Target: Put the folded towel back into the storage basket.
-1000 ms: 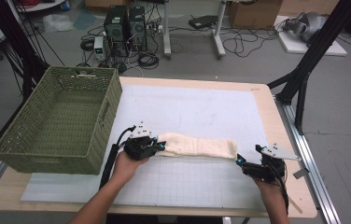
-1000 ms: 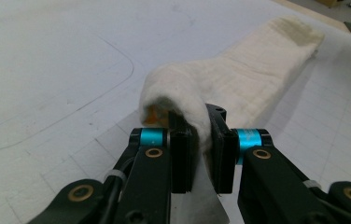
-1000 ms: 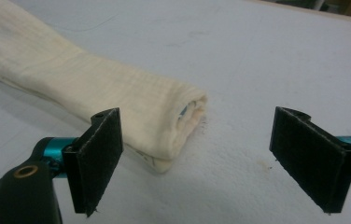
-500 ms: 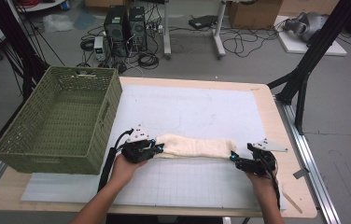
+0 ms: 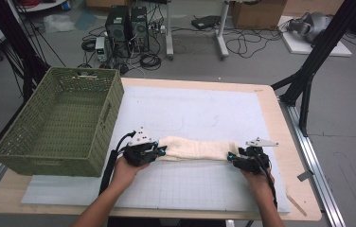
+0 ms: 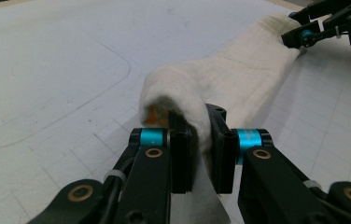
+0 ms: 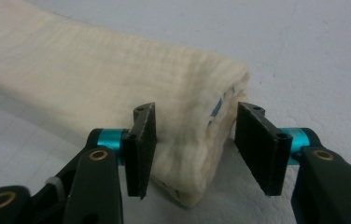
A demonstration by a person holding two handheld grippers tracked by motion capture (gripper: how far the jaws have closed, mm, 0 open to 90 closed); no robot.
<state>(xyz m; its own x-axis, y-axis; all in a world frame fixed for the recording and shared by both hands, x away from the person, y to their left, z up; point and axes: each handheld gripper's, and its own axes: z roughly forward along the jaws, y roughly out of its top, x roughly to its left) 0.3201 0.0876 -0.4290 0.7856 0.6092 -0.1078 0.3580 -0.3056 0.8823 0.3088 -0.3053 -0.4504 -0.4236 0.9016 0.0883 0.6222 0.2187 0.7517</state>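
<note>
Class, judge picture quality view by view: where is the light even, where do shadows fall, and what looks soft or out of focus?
High view: even overhead light, faint shadows beside the green basket, everything slightly soft. Left gripper view: sharp jaws on the cream towel; the far right gripper blurs. Right gripper view: the towel's weave is crisp, with shadow under its folded end.

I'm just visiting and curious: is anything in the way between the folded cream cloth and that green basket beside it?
Nothing visible blocks it. The cloth lies on the white mat, the left gripper pinching its near end, and the green basket stands open-topped just past that gripper. The right gripper straddles the other end, open.
</note>
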